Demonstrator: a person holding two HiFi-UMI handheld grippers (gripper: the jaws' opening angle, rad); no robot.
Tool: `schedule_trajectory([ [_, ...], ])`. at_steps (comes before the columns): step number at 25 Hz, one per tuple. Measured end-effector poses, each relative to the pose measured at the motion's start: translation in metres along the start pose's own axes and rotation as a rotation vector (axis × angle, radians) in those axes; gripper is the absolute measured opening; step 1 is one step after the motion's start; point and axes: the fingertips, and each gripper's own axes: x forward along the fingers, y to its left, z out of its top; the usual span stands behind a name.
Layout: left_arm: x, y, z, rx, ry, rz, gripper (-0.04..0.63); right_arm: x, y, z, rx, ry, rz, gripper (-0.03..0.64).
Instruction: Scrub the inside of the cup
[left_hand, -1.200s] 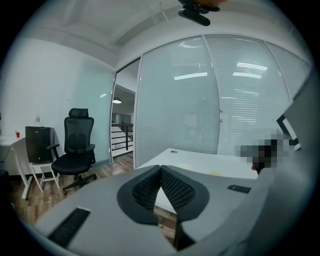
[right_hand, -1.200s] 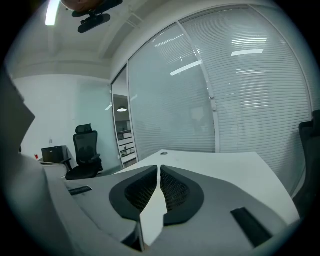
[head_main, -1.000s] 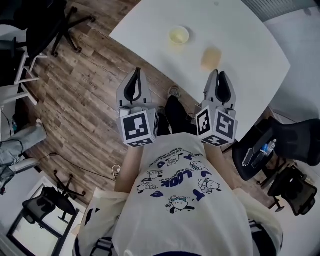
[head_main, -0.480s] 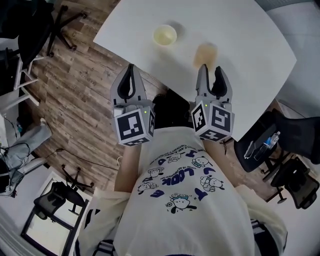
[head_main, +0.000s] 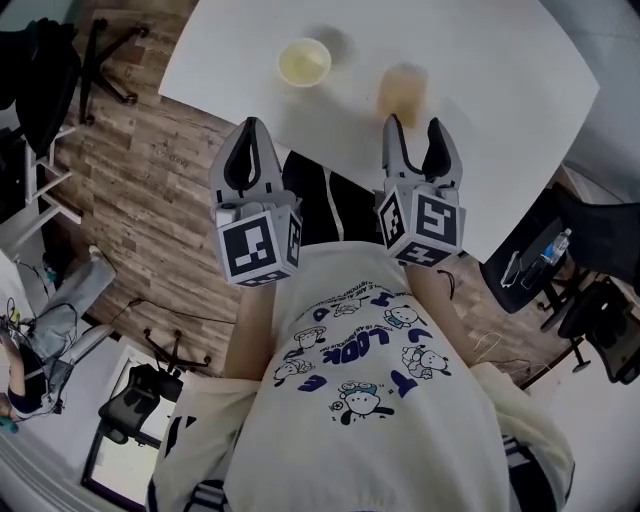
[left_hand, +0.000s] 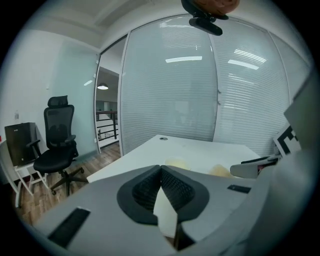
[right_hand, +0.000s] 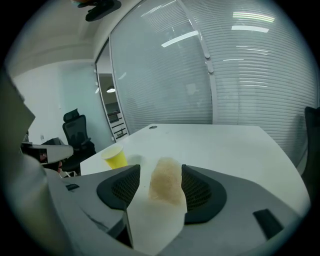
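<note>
Left gripper view: cup (left_hand: 177, 162) half-hidden

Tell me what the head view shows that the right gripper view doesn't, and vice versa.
Head view only: the person's printed shirt and the wood floor. Right gripper view only: the blind-covered glass wall and a doorway beside it. Both: the white table, the yellow cup, the tan sponge, and the right gripper, whose jaws have just been opening with nothing between them; the sponge lies ahead.

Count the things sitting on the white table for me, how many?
2. The yellow cup stands on the table's left part; the tan sponge lies to its right, apart from it. None seems hidden.
</note>
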Motion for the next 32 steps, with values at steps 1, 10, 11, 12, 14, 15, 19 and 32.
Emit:
schedule_trajectory([
  [1,0.003,-0.002,0.001,0.006,0.000,-0.020,0.026,0.002,-0.001,-0.003,0.003,0.008,-0.009,0.242],
  [10,0.036,0.002,0.000,0.061,0.055,-0.141,0.026,0.015,-0.008,-0.026,0.020,0.054,-0.117,0.255],
  [11,0.038,0.004,0.000,0.067,0.058,-0.151,0.026,0.017,-0.009,-0.030,0.025,0.064,-0.126,0.255],
  [12,0.041,0.005,-0.001,0.070,0.060,-0.161,0.026,0.018,-0.009,-0.033,0.030,0.072,-0.132,0.256],
  [14,0.047,0.009,-0.002,0.074,0.065,-0.181,0.026,0.021,-0.008,-0.038,0.035,0.083,-0.137,0.258],
  [15,0.049,0.010,-0.003,0.077,0.069,-0.191,0.026,0.022,-0.007,-0.039,0.036,0.087,-0.142,0.261],
  [19,0.058,0.016,-0.004,0.087,0.086,-0.224,0.025,0.022,-0.008,-0.040,0.048,0.082,-0.182,0.265],
  [32,0.075,0.016,-0.005,0.108,0.099,-0.303,0.026,0.026,-0.013,-0.049,0.017,0.106,-0.202,0.265],
])
